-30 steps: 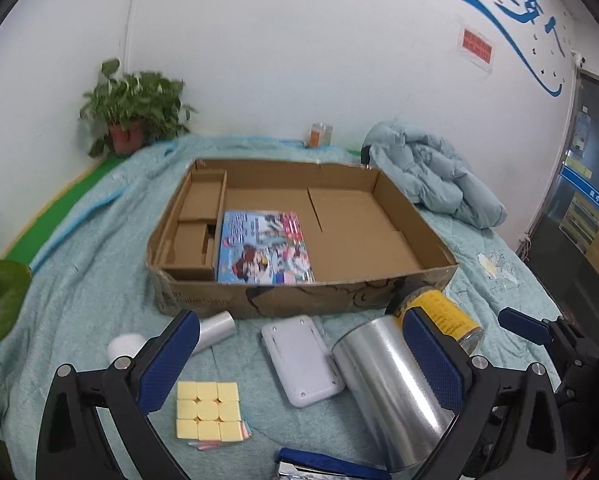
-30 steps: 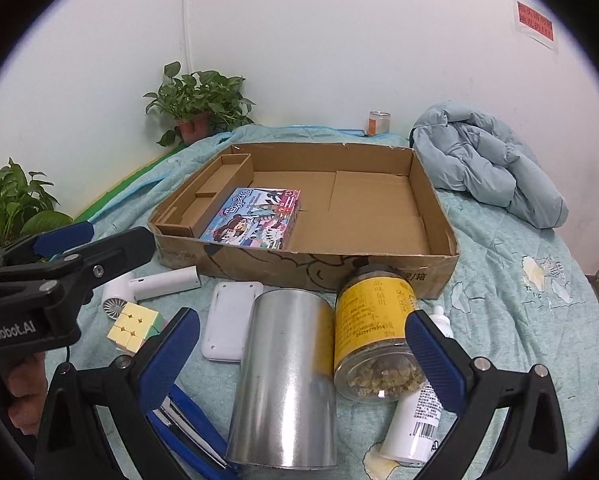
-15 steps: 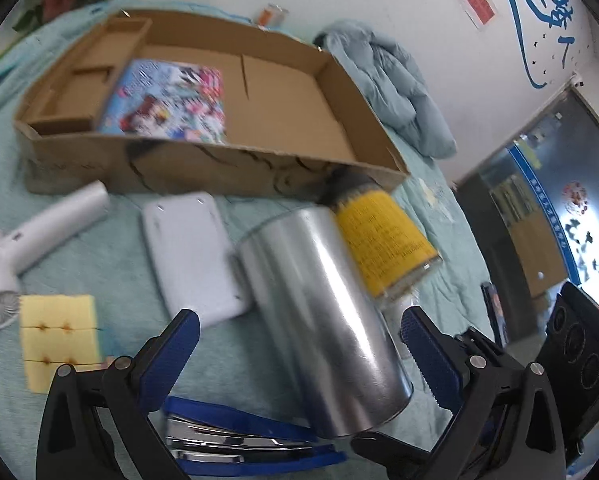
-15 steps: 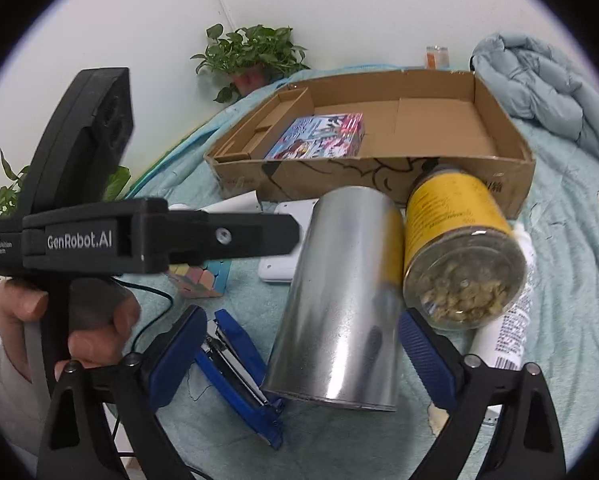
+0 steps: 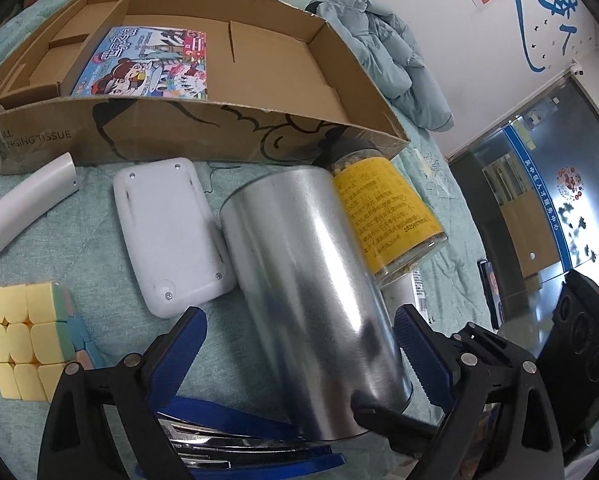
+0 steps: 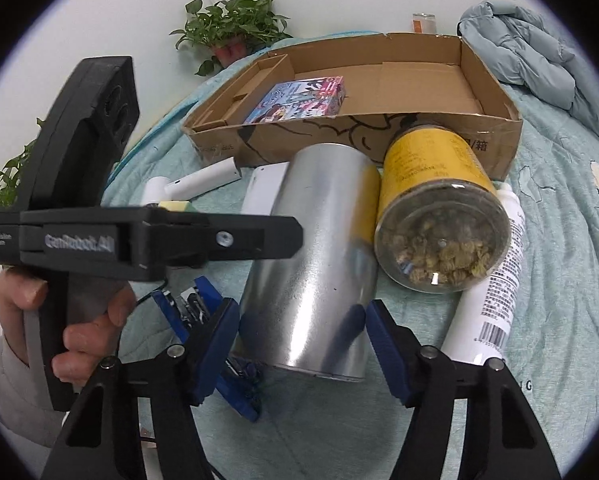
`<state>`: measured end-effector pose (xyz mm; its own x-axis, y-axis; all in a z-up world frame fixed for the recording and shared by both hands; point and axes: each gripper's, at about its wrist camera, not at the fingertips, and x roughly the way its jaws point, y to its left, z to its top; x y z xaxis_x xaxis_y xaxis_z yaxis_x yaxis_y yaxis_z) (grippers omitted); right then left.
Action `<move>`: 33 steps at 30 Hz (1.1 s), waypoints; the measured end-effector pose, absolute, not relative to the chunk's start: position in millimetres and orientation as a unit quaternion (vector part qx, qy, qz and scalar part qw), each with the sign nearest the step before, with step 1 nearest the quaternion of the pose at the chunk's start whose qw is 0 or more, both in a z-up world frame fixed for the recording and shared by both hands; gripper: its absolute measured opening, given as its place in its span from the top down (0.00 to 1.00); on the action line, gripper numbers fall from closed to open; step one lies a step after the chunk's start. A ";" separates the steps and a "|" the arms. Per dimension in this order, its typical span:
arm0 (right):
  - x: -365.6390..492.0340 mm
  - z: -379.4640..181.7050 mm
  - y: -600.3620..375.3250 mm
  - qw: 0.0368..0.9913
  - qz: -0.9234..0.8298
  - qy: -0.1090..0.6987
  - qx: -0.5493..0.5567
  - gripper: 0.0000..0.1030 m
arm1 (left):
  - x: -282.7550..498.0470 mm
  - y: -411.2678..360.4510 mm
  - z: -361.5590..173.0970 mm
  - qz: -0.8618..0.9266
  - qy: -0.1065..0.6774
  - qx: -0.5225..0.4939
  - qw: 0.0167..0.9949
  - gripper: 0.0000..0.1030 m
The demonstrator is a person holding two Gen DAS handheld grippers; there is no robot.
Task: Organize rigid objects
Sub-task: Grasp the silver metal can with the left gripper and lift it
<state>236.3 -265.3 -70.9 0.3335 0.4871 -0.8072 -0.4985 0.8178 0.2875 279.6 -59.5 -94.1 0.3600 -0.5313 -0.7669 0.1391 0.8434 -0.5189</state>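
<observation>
A shiny metal can point(image 5: 311, 280) lies on its side on the teal bedspread, its near end between both grippers. My left gripper point(image 5: 295, 344) is open and straddles that end. Its jaws are closing, the right pad near the can's edge, the left pad well clear. My right gripper point(image 6: 303, 336) is closing too, with the can point(image 6: 319, 248) between its blue pads. The pads stand right at the can's sides, and I see no firm press. A hand holds the left gripper point(image 6: 291, 236) across the right wrist view.
A yellow-label jar point(image 6: 431, 200) and a white bottle point(image 6: 495, 300) lie right of the can. A blue stapler point(image 5: 239, 440), a white flat device point(image 5: 167, 232), a pastel cube point(image 5: 23, 340) and a white fan point(image 5: 19, 208) lie left. Behind is the cardboard box point(image 5: 219, 136) holding a picture box point(image 5: 147, 64).
Both grippers have dropped and tipped down toward the can. The right gripper's jaws have narrowed from wide open to the can's sides. The left gripper has swung in over the can's near end.
</observation>
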 end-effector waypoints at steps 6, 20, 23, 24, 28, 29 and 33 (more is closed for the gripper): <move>238.9 -63.7 -263.2 0.796 0.357 0.487 0.040 0.37 | 283.8 -59.1 -98.5 -0.209 0.534 -0.196 0.796 0.14; 281.9 -112.6 -284.5 0.736 0.327 0.570 0.163 0.25 | 292.5 -70.1 -110.5 -0.207 0.550 -0.219 0.779 0.23; 281.3 -109.3 -279.0 0.743 0.322 0.569 0.143 0.22 | 294.0 -72.3 -110.6 -0.206 0.550 -0.215 0.780 0.23; 281.8 -109.2 -276.3 0.745 0.321 0.569 0.137 0.21 | 292.4 -71.9 -110.2 -0.206 0.549 -0.213 0.781 0.23; 283.7 -108.5 -272.1 0.744 0.325 0.571 0.121 0.21 | 285.7 -72.0 -107.4 -0.199 0.540 -0.210 0.790 0.24; 283.2 -107.6 -271.3 0.745 0.326 0.570 0.116 0.21 | 283.4 -72.8 -105.3 -0.199 0.537 -0.207 0.793 0.25; 280.0 -105.0 -267.7 0.754 0.324 0.561 0.108 0.21 | 275.3 -73.2 -96.1 -0.198 0.527 -0.193 0.804 0.26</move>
